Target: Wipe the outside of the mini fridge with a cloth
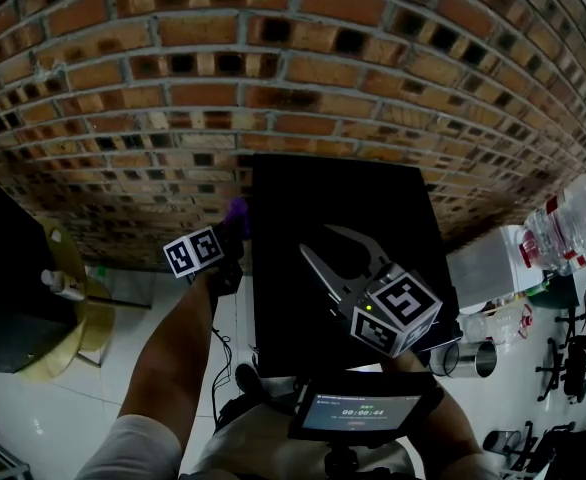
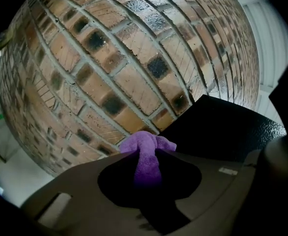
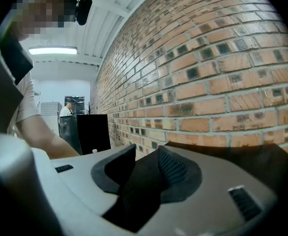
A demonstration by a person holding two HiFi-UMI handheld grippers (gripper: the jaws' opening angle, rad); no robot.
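1. Mini fridge: we list a black cabinet standing against the brick wall, seen from above in the head view. Its flat top fills the middle of that view.

2. Cloth: we note a purple terry piece, bunched. It lies at the fridge's left side, close to the rear corner and the wall. We cannot tell whether it presses on the black panel.

3. Left gripper: we record its jaws drawn narrow and clamped on the cloth, a tuft of which sticks out past the tips. In the head view its marker cube sits just left of the fridge, on the person's bare forearm.

4. Right gripper: we record its jaws standing moderately apart, with nothing between the ribbed pads. In the head view it hangs over the fridge top, pointing toward the wall.

5. Surroundings: we note clear plastic bottles at the right and a small lit screen below the fridge. In the right gripper view a second black cabinet stands farther along the wall.
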